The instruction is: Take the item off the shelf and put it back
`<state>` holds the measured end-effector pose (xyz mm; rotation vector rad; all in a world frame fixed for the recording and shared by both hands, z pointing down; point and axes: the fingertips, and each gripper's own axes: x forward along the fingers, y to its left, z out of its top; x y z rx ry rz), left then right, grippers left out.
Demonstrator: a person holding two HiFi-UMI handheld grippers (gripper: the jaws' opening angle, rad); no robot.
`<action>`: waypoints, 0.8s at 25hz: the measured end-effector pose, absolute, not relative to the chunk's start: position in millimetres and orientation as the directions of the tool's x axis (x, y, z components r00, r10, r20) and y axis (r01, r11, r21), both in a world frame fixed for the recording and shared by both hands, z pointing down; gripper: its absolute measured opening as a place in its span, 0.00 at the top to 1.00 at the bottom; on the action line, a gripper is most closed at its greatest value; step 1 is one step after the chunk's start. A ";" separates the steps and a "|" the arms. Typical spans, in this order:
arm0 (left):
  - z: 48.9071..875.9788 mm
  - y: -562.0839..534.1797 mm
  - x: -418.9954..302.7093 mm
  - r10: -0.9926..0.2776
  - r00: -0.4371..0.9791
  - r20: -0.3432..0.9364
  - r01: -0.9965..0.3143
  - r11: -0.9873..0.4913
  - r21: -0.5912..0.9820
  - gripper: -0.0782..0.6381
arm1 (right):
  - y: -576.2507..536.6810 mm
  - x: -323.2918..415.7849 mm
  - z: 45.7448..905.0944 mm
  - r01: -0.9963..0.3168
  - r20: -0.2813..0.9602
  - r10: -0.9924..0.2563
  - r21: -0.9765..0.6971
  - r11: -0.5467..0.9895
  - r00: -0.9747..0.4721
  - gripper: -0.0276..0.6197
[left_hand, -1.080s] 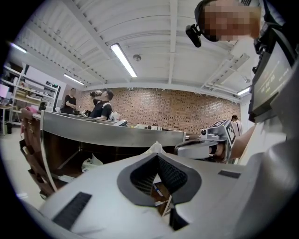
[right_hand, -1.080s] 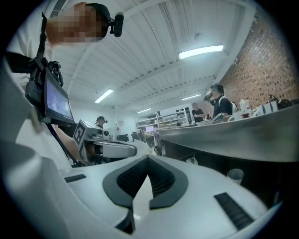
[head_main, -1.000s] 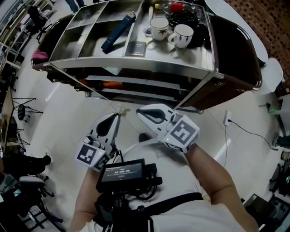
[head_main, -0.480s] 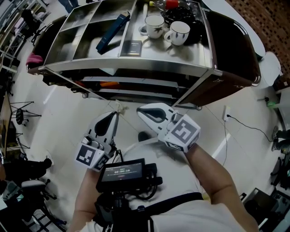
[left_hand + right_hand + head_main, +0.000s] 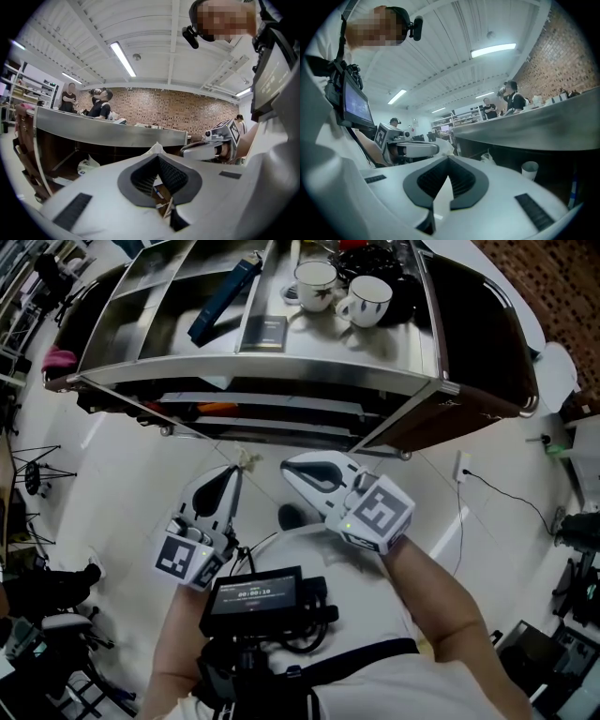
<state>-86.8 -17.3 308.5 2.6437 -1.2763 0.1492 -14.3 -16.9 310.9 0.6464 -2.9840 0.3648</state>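
One shelf (image 5: 253, 372), two mugs (image 5: 314, 283), one blue box (image 5: 223, 298).

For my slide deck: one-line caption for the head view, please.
Left claw and right claw, shut and empty, hover before a steel cart holding two white mugs and a blue item.

Probably a robotics lab or workshop: brick wall (image 5: 187, 112) running along 12 o'clock, strip lights (image 5: 122, 58) glowing overhead, tripods (image 5: 37, 472) standing at 9 o'clock, stocked racks (image 5: 461, 116) lining the background, steel shelf (image 5: 262, 373) sitting at 12 o'clock.
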 end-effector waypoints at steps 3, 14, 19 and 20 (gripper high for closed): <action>316.3 -21.8 -86.8 -0.769 0.613 0.179 -0.790 -0.600 0.128 0.88 | -15.4 -13.2 315.3 -0.410 0.135 -0.388 -0.231 0.882 -0.912 0.95; 349.9 -40.2 -75.1 -0.769 0.587 0.254 -0.808 -0.572 0.138 0.88 | -26.1 -6.3 336.7 -0.405 0.170 -0.371 -0.271 0.873 -0.913 0.95; 369.3 -48.7 -71.6 -0.770 0.569 0.290 -0.821 -0.553 0.143 0.88 | -30.1 -7.5 347.2 -0.386 0.191 -0.343 -0.290 0.876 -0.920 0.95; 372.0 -51.0 -69.3 -0.768 0.567 0.298 -0.823 -0.548 0.153 0.88 | -30.2 -7.8 350.3 -0.382 0.198 -0.335 -0.295 0.876 -0.921 0.95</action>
